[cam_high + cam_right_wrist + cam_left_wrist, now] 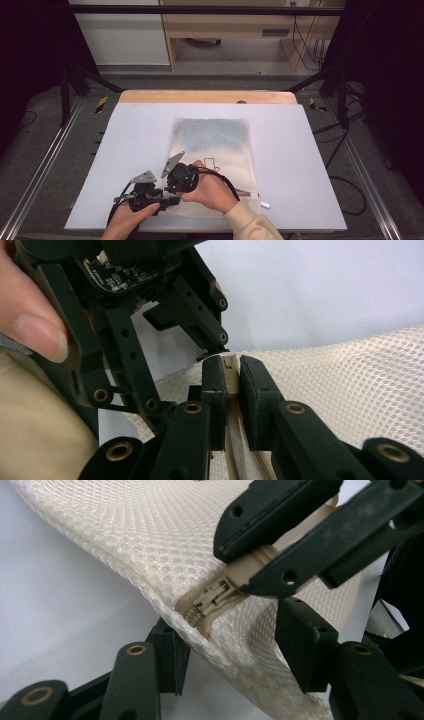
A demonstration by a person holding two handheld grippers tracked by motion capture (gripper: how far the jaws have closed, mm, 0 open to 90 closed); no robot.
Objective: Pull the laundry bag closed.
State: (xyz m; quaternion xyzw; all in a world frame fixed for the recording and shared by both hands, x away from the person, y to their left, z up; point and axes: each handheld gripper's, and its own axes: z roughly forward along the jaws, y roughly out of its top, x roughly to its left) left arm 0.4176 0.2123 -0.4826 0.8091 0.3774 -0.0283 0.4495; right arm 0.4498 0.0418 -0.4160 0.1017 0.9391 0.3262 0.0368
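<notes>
A cream mesh bag [212, 150] lies flat on the pale table [125, 150], a little right of centre, its long side running from far to near. Both grippers work at the bag's near left corner, close to the table's near edge.

In the high view the left gripper [172, 201] sits lowest and furthest left, held in the person's left hand [125, 222], its jaws pointing right toward the bag's corner. The right gripper [175, 182] is just beside it on the far side, held in the right hand [212, 192] (a cream sleeve [252, 225] shows at the wrist), with a black cable [227, 182] looping over the bag.

In the left gripper view, its 2 black jaws stand apart, 1 on each side of the lifted mesh edge, and I cannot tell whether the pads touch the fabric. Just beyond them lies a tan zipper slider [212, 597] at the end of the zipper. The right gripper [270, 562] comes in from the upper right, its jaws closed on the tan pull tab [252, 565] attached to that slider.

The right gripper view agrees: its 2 jaws are pressed together on a thin tan strip [230, 375], with the zipper tape [232, 450] running down between them and mesh spreading to the right.
</notes>
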